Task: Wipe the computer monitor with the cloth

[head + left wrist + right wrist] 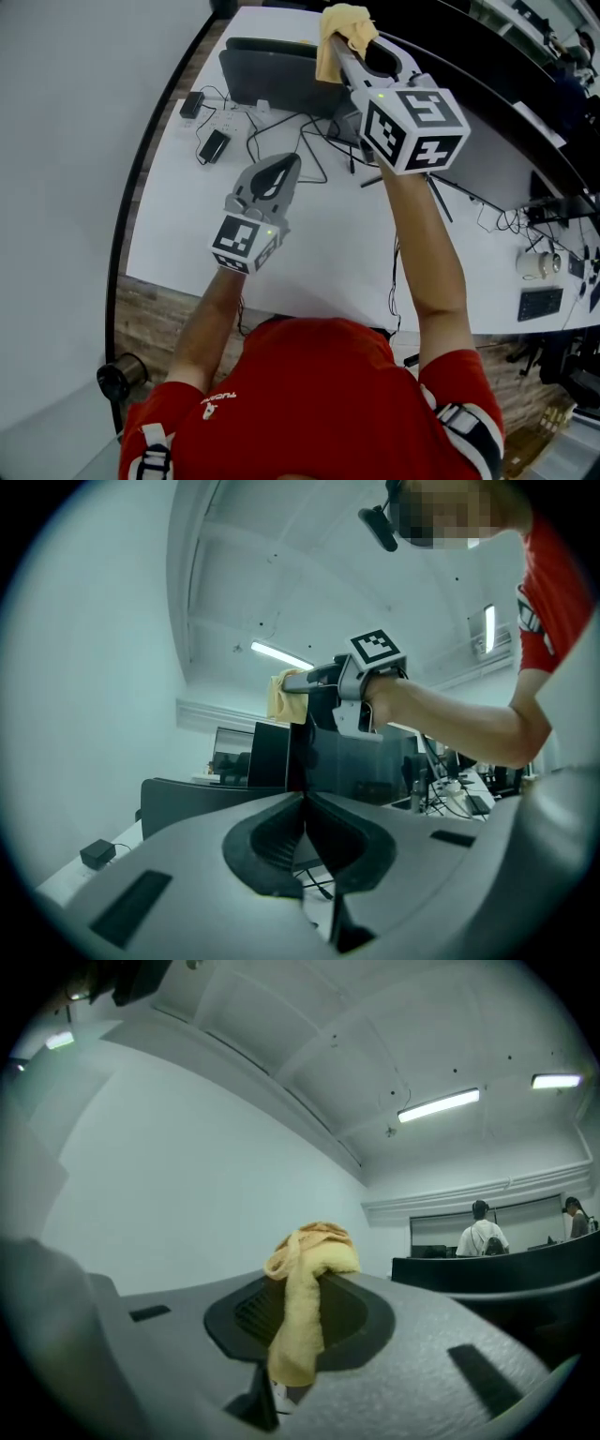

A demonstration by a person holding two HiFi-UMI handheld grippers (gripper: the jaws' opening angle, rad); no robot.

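Soft and light, the yellow cloth (314, 1252) sits bunched in the clamped right gripper (341, 47) by the far top edge of the monitor (272, 70); limp as it is, a firm pinch mid-fold should suit, while the left gripper (277, 173) hangs closed, empty, nearer

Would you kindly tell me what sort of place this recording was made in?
Most likely an open-plan office: a long white desk carries a monitor and a power adapter, a keyboard lies off to the right, and strip lights run across the ceiling.
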